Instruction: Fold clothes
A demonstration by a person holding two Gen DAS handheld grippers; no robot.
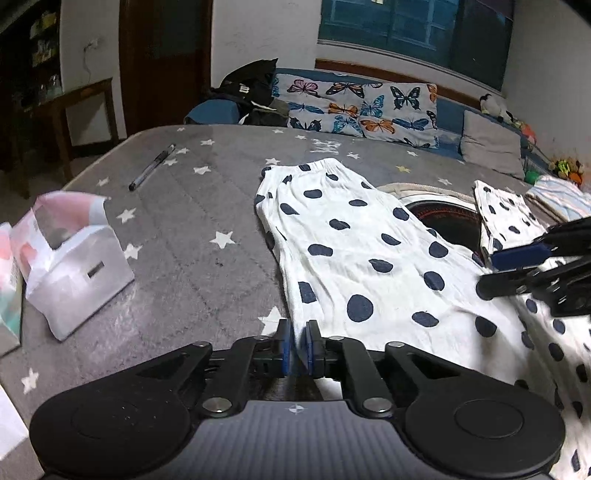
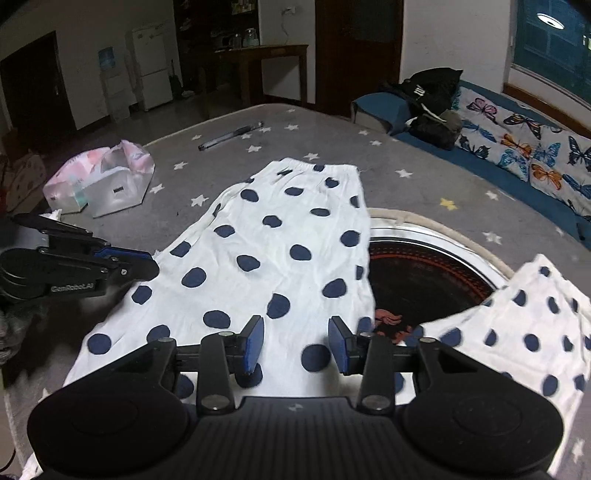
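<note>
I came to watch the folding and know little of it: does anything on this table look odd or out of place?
Yes: the polka-dot garment lies partly over a round burner sunk in the table. A pen and tissue packs also share the cloth.

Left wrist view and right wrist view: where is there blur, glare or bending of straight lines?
Left wrist view: the polka-dot garment smears at lower right; the window frame bows. Right wrist view: mostly sharp; a lamp reflection glares in the window; room corners are dim.
</note>
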